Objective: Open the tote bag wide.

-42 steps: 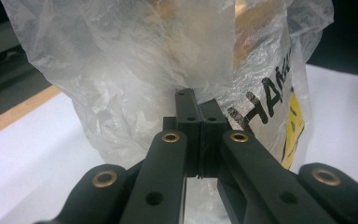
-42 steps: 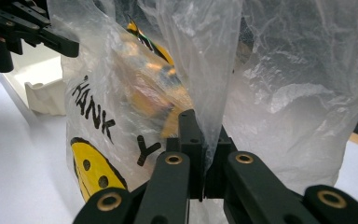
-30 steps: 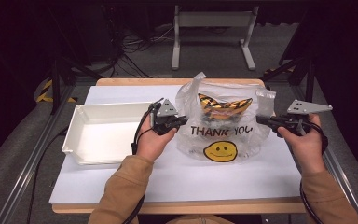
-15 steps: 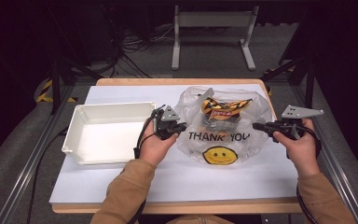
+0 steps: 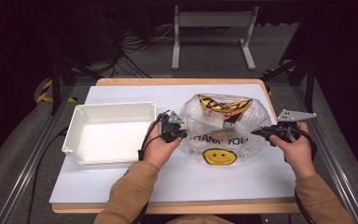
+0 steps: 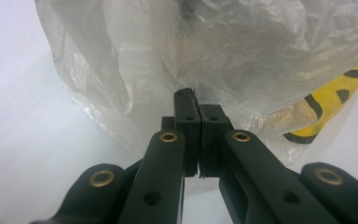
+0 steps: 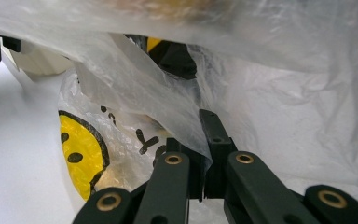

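Both the left gripper [image 5: 182,134] and right gripper [image 5: 256,132], clamped on the plastic bag [image 5: 223,133], have lowered it.

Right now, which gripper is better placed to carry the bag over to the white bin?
Left, probably. The left gripper is shut on the plastic bag right beside the white bin; the right gripper holds the bag's far side.
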Demonstrator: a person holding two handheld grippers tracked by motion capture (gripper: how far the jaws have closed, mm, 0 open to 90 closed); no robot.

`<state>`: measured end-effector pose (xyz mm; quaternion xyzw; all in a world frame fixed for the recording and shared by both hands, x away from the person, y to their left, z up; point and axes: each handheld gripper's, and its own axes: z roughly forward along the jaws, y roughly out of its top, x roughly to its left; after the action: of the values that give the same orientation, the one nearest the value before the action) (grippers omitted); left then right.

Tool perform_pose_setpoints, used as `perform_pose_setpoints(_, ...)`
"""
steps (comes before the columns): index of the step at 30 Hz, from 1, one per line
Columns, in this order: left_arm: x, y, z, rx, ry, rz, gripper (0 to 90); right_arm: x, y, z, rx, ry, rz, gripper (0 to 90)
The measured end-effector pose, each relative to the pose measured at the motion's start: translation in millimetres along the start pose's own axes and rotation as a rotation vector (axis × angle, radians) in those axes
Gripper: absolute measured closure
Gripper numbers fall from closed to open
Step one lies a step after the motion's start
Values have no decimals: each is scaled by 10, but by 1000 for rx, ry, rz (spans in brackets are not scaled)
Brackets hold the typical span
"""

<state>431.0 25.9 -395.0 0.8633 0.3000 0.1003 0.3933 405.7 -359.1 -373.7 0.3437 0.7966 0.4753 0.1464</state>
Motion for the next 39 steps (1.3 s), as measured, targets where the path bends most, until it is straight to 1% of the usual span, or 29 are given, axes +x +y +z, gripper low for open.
perform_pose_setpoints(4,1,-12,49,11,-8,-8,879,-5,-36,43,16,6,12,883)
perform_pose_setpoints(8,1,-20,61,8,-18,-17,855,-5,-43,46,14,8,17,862)
perform_pose_setpoints(11,-10,-16,29,-12,-17,-14,789,6,-30,7,-1,7,13,836)
perform_pose_setpoints(14,-33,-7,-14,-50,-33,-9,737,30,-13,-44,-15,6,8,810)
perform_pose_setpoints(15,-44,-2,-32,-57,-29,-5,722,39,-7,-66,-20,6,7,800)
perform_pose_setpoints(20,-100,22,-127,-99,-34,0,596,93,28,-184,-49,-2,-2,690)
perform_pose_setpoints(21,-110,26,-150,-109,-41,-1,529,116,39,-234,-57,-4,-4,642)
perform_pose_setpoints(22,-124,27,-172,-123,-40,-4,529,116,39,-234,-57,-4,-4,642)
perform_pose_setpoints(23,-132,27,-198,-132,-43,-4,504,130,43,-265,-61,-6,-3,617)
perform_pose_setpoints(24,-144,24,-227,-145,-46,-11,476,148,48,-297,-64,-8,0,588)
perform_pose_setpoints(26,-158,18,-280,-162,-47,-16,416,178,56,-370,-68,-20,-14,524)
perform_pose_setpoints(29,-171,-7,-358,-198,-75,-24,334,218,62,-467,-78,-32,-26,412)
perform_pose_setpoints(30,-172,-19,-386,-209,-86,-23,321,230,65,-495,-77,-31,-21,361)
perform_pose_setpoints(32,-180,-44,-437,-224,-82,-30,298,260,77,-552,-83,-30,-7,285)
perform_pose_setpoints(33,-179,-49,-461,-229,-73,-27,294,280,88,-584,-93,-33,-16,263)
perform_pose_setpoints(34,-183,-46,-484,-232,-73,-32,287,300,105,-621,-103,-35,-22,249)
perform_pose_setpoints(36,-187,-30,-533,-239,-74,-28,279,336,152,-715,-139,-40,-34,235)
perform_pose_setpoints(37,-196,-24,-553,-248,-73,-25,277,348,169,-743,-150,-46,-36,223)
perform_pose_setpoints(39,-212,-13,-591,-254,-73,-19,274,369,206,-797,-168,-65,-57,197)
